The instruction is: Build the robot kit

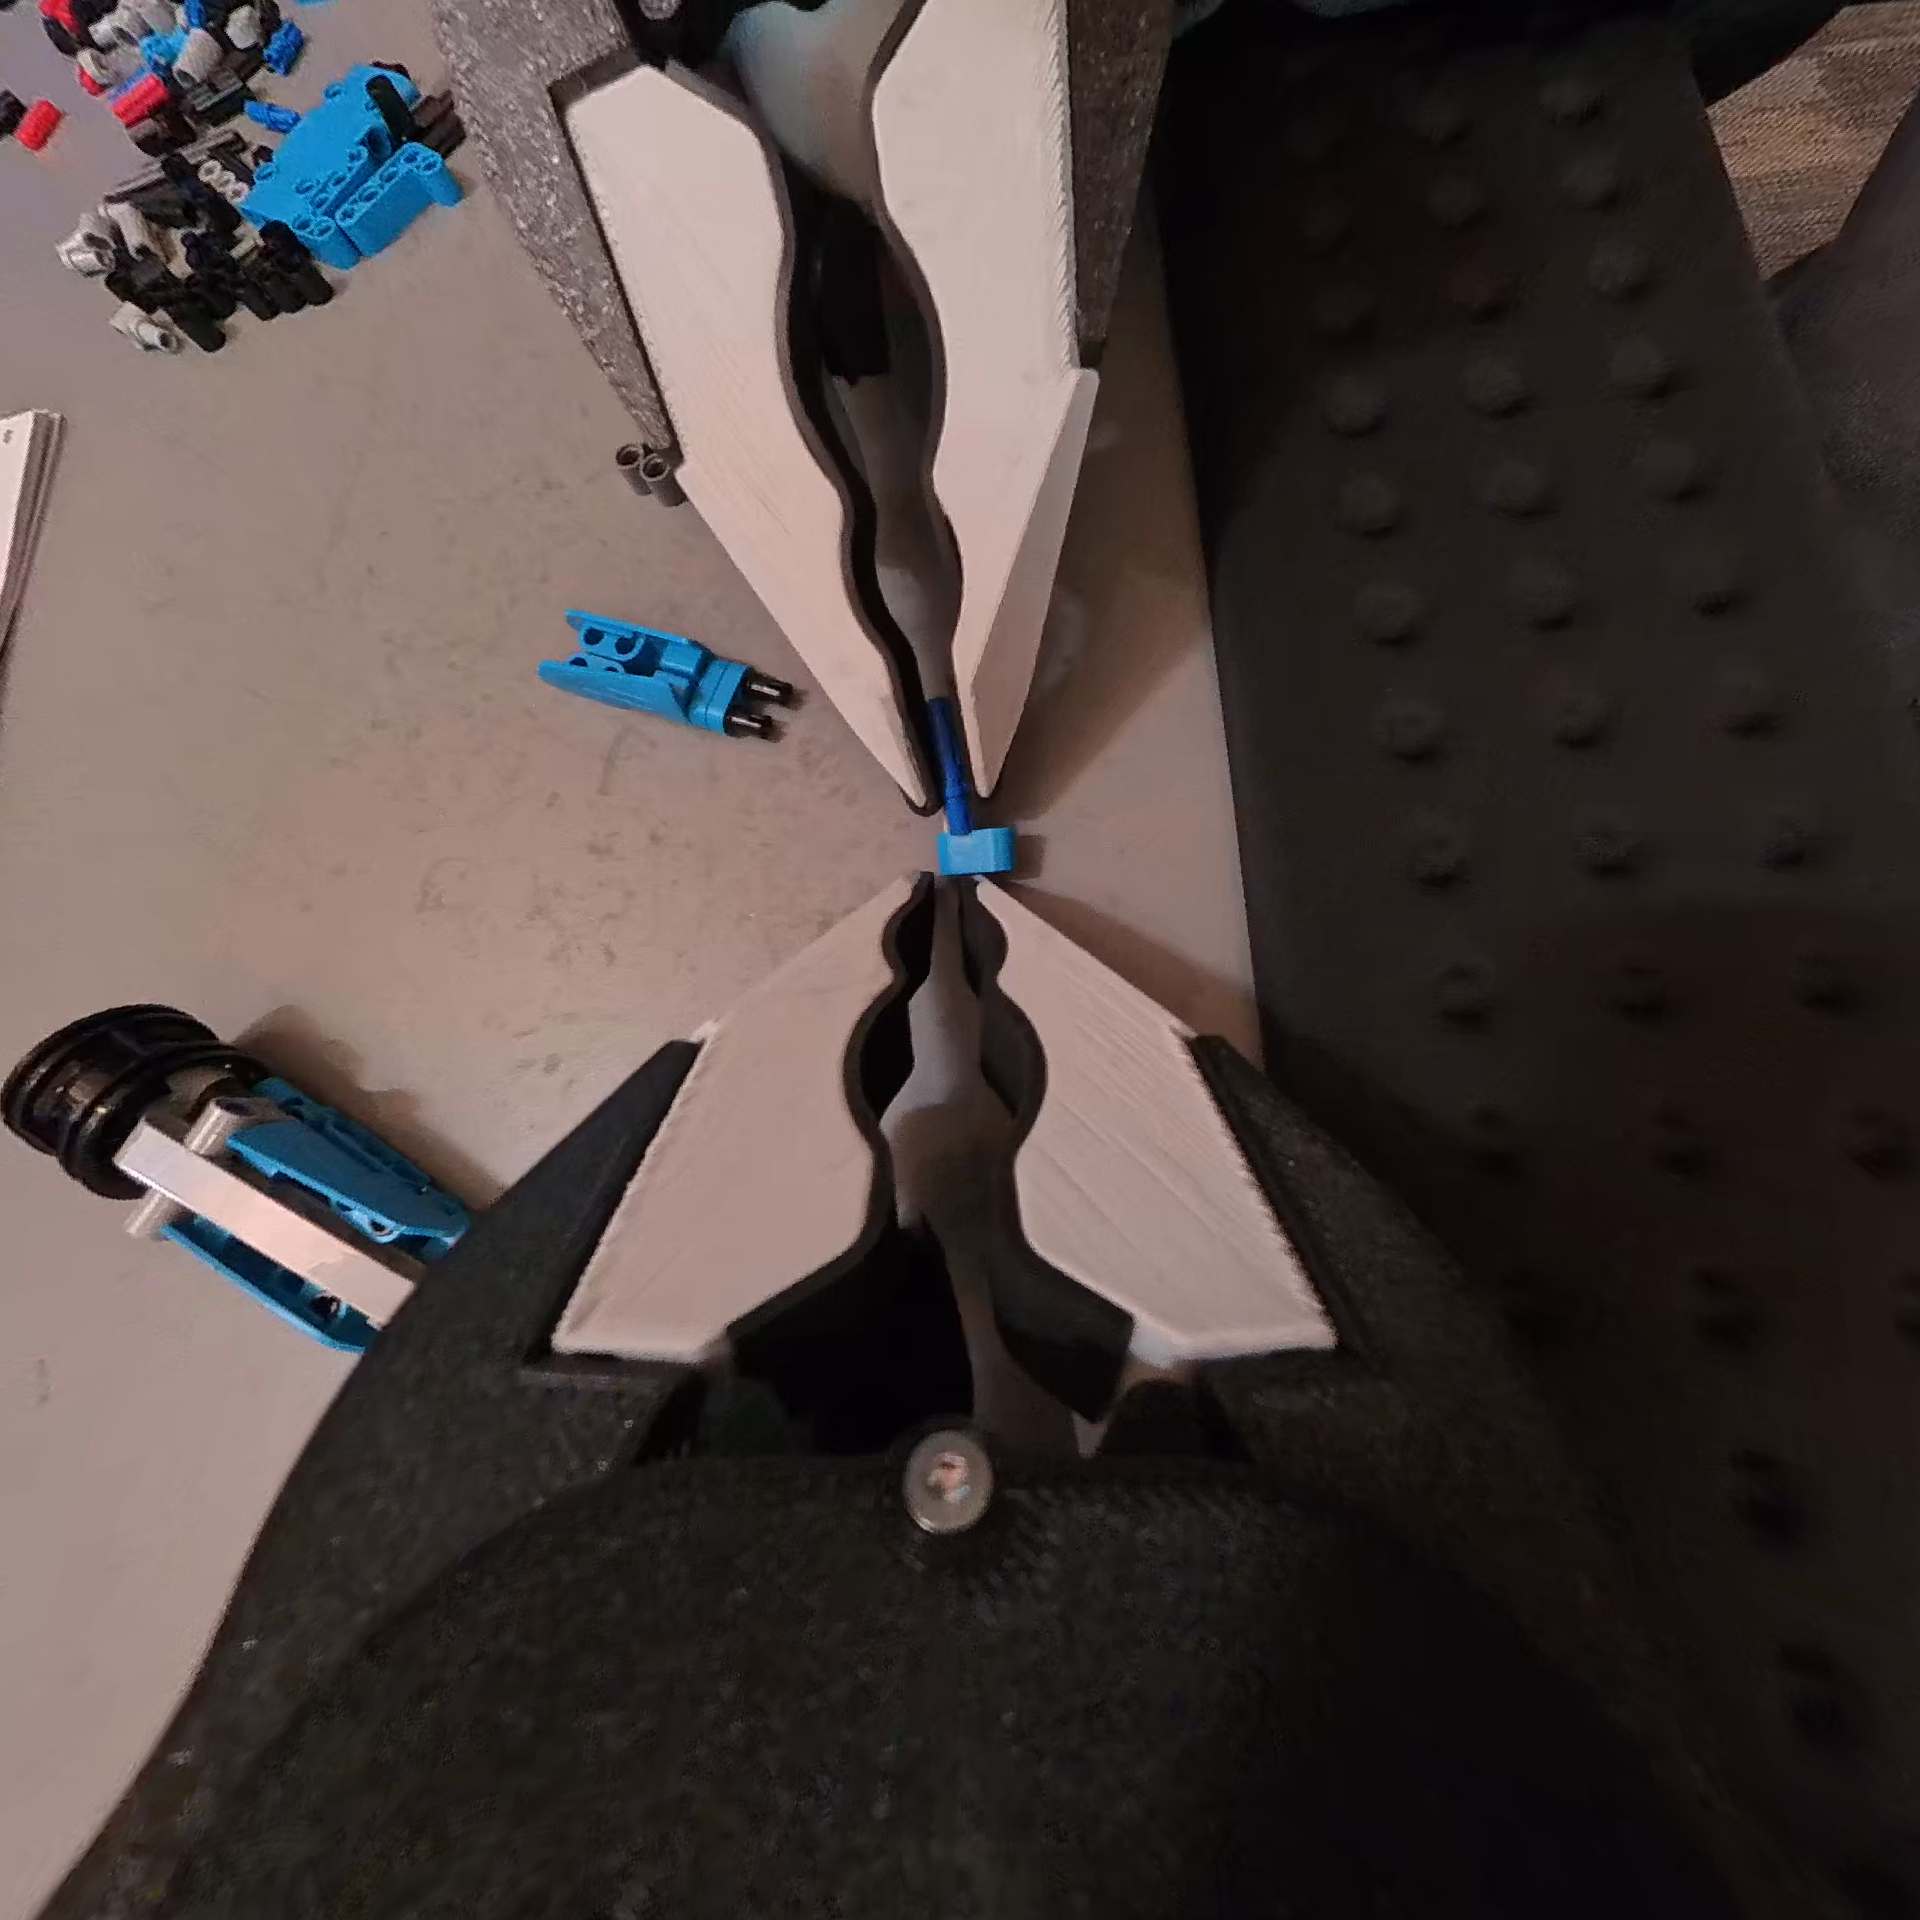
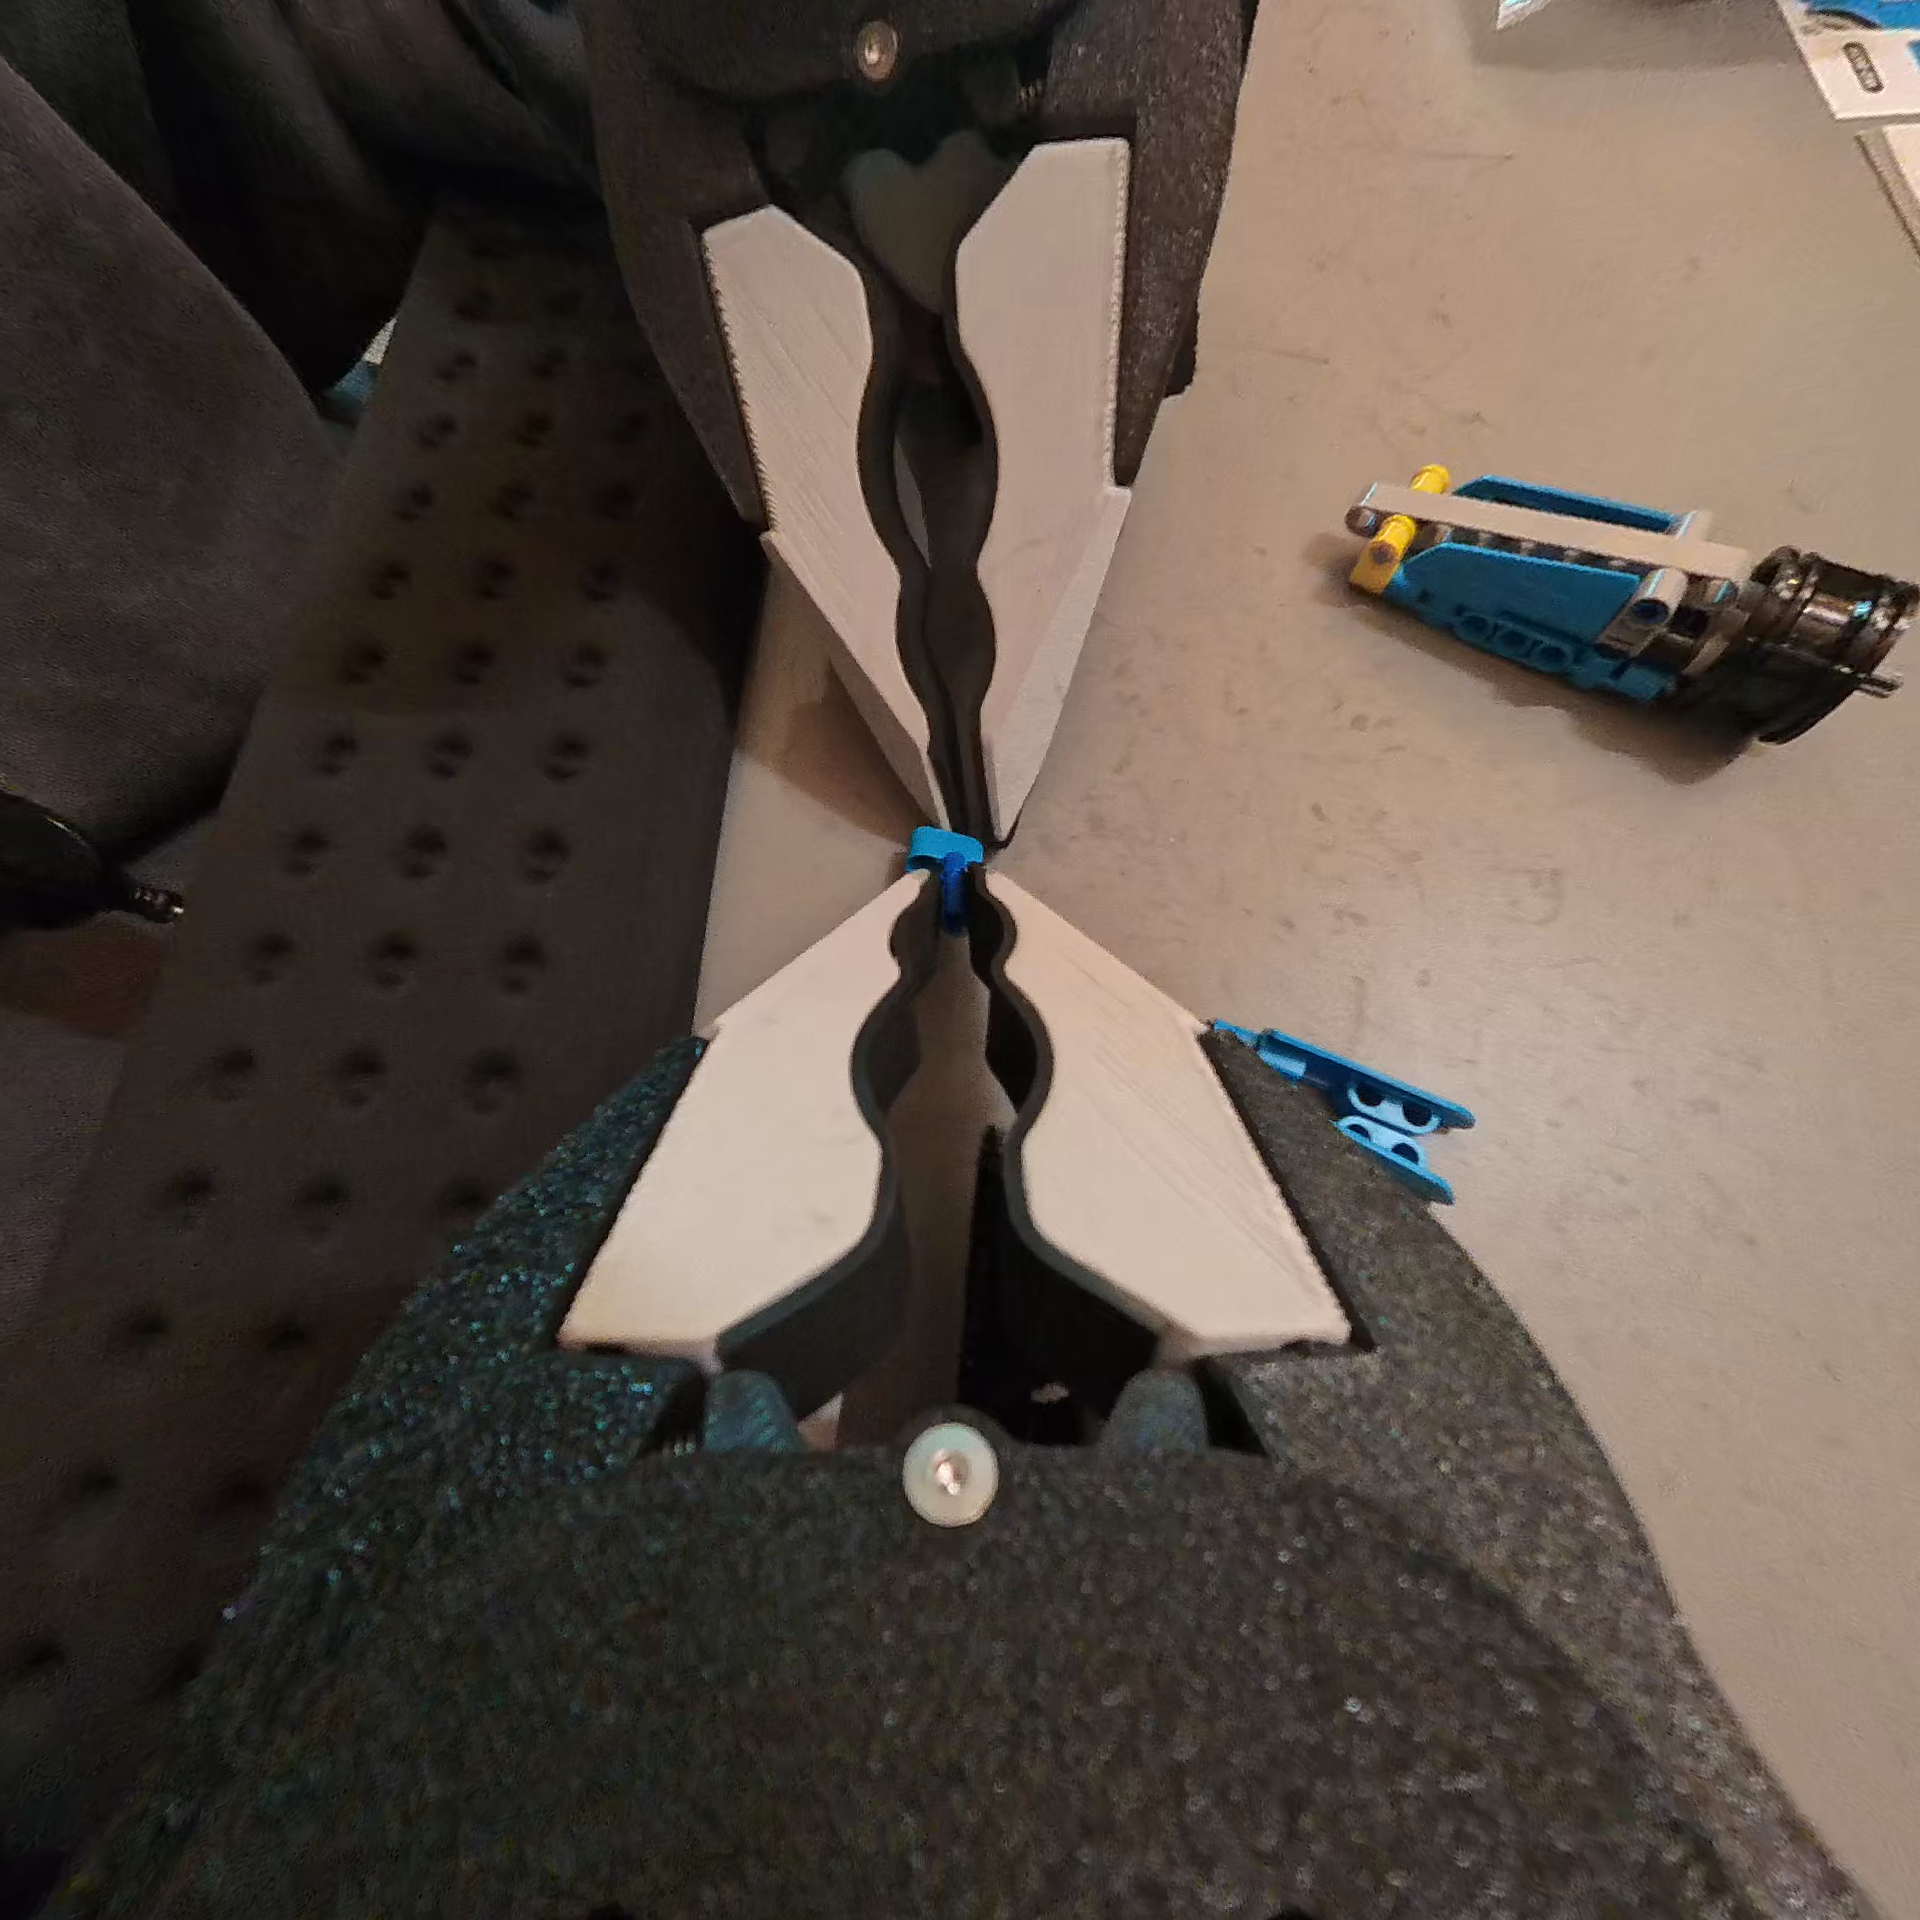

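Printed sheets point(image 2: 1860, 62) at table's far corner bear writing; too small, blurred to read.

Each gripper point(image 1: 951, 878) point(image 2: 961, 883) has a speckled black body, two pale grey wedge fingers point(image 1: 790, 1143) with wavy black pads, and a silver screw point(image 1: 943, 1477) at 6 o'clock.

You're at a hobby or office-like workspace: a scuffed grey surface point(image 1: 416, 831), a toy-brick pile point(image 1: 208, 156) at 10 o'clock, paper booklets point(image 2: 1860, 62), a perforated dark chair seat point(image 1: 1558, 727).
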The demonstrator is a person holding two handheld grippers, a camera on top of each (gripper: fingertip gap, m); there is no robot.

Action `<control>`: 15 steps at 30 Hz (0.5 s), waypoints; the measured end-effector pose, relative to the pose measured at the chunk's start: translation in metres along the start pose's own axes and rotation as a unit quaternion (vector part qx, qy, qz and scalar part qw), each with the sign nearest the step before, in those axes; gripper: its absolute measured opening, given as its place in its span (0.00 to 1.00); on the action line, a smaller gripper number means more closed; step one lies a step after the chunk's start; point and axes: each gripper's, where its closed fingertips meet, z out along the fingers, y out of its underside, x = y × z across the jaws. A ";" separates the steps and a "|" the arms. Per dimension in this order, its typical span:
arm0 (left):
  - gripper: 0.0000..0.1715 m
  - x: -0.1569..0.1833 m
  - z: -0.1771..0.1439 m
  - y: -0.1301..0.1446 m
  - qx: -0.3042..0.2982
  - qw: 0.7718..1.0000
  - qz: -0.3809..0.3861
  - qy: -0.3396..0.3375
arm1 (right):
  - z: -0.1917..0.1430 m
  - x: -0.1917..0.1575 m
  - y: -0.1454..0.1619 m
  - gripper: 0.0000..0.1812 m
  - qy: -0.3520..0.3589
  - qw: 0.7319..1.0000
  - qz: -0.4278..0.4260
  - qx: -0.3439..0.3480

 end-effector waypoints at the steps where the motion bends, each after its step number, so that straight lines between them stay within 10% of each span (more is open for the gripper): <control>1: 0.03 -0.001 0.000 0.000 0.000 1.000 -0.007 0.002 | 0.000 0.000 0.000 0.03 -0.001 1.000 0.002 0.000; 15: 0.15 0.006 -0.012 -0.007 0.004 0.999 -0.002 -0.034 | 0.004 0.012 0.005 0.03 0.019 0.999 0.026 -0.018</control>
